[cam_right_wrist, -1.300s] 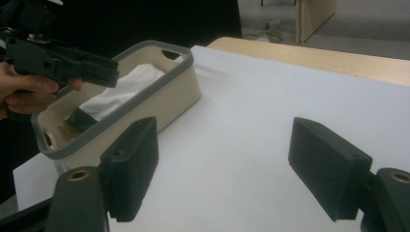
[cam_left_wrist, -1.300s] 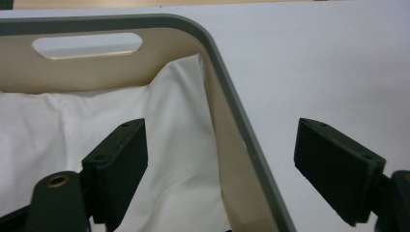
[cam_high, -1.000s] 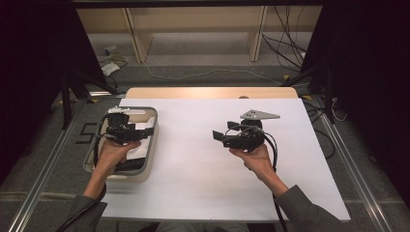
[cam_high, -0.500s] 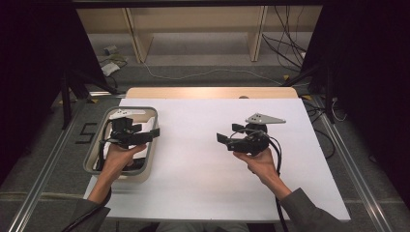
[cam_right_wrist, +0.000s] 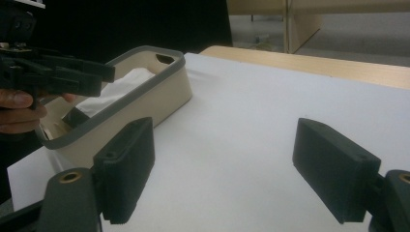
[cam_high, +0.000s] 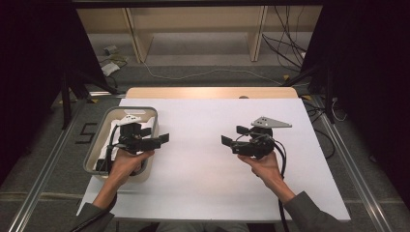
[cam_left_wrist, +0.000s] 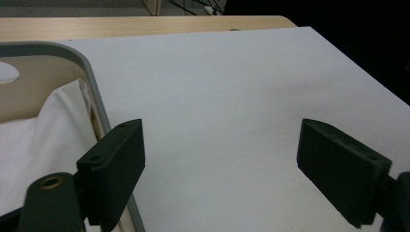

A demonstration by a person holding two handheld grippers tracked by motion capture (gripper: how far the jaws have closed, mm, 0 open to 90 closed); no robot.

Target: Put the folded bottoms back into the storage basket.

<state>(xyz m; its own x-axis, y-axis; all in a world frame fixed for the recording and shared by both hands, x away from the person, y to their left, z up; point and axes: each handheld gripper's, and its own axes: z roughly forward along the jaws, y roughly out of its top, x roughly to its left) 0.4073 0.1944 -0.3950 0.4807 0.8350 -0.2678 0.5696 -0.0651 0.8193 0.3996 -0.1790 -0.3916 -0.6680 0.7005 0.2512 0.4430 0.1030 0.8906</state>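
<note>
At frame left, the left tool (cam_high: 162, 140) hangs with jaws wide apart and empty over the beige bin's (cam_high: 96, 153) right rim; white cloth (cam_left_wrist: 43, 130) lies inside. The right tool (cam_high: 231, 137), likewise spread, hovers mid-counter (cam_high: 203, 179). A low left jaw could catch the rim and shove the bin.

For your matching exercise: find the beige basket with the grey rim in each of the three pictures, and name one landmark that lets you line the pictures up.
High view: the basket sits at the table's left edge, under the left gripper.
Left gripper view: its rim curves down the left side, white cloth inside.
Right gripper view: upper left, beyond the left jaw.
Shared landmark: the wooden table edge past the white sheet.
</note>
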